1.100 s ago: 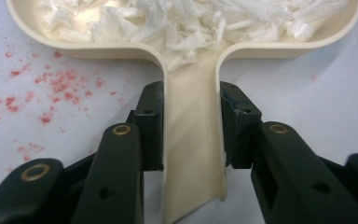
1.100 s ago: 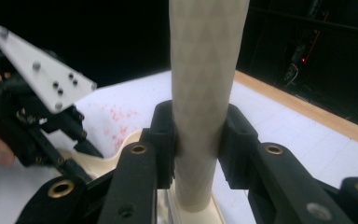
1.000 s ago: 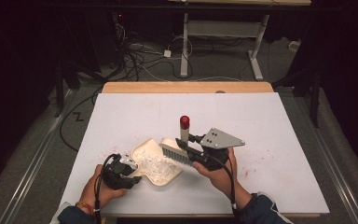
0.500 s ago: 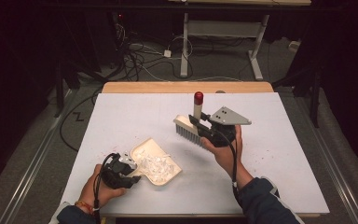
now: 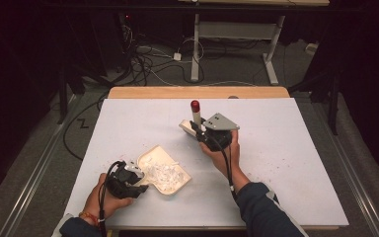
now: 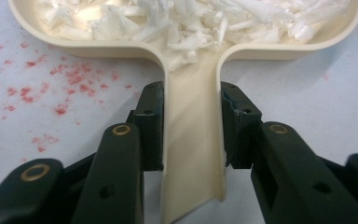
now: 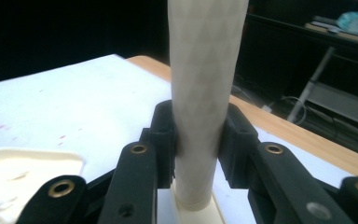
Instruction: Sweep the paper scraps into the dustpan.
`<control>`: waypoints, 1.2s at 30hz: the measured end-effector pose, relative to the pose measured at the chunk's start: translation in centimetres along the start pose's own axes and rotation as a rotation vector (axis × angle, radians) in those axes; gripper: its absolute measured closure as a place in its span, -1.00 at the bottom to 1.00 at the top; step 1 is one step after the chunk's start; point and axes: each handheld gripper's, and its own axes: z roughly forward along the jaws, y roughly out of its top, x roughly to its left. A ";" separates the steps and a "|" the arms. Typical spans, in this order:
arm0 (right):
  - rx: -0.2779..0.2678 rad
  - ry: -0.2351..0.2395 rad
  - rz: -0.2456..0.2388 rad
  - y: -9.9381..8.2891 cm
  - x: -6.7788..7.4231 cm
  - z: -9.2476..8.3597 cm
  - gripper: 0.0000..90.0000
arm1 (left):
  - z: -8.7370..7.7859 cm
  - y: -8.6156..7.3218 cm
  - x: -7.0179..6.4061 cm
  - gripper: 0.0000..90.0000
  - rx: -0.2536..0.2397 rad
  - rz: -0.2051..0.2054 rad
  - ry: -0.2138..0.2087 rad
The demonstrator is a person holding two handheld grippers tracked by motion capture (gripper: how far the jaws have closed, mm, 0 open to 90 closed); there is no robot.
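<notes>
Two tools were in your grip: the left gripper pinched the dustpan by its handle, flat on the table's near left, heaped with white scraps. Your right gripper clamped the brush by its handle, lifted mid-table. Sweeping looked finished; next, I judged, you needed to set the brush down gently, clear of the pan.

Bright light falls on the white table amid dark surroundings; gripper views look soft up close
</notes>
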 end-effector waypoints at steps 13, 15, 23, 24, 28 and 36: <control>-0.020 0.211 0.006 0.3 4.6 -1.6 0.57 | -0.3 0.6 0.1 0.41 0.004 0.000 0.022; -0.019 0.244 0.015 0.5 5.0 -2.1 0.57 | -0.3 0.7 0.2 0.41 0.008 0.003 0.025; -0.044 0.280 0.010 1.3 6.2 -3.8 0.58 | 0.1 1.0 0.0 0.41 0.011 0.004 0.031; -0.047 0.277 0.008 1.4 6.1 -3.9 0.58 | 0.1 1.0 0.0 0.41 0.011 0.005 0.033; -0.057 0.255 0.005 1.7 5.6 -4.4 0.58 | 0.2 1.0 0.0 0.41 0.010 -0.001 0.029; -0.083 0.193 0.019 2.3 3.7 -5.2 0.58 | 0.3 1.0 0.0 0.41 0.009 -0.010 0.025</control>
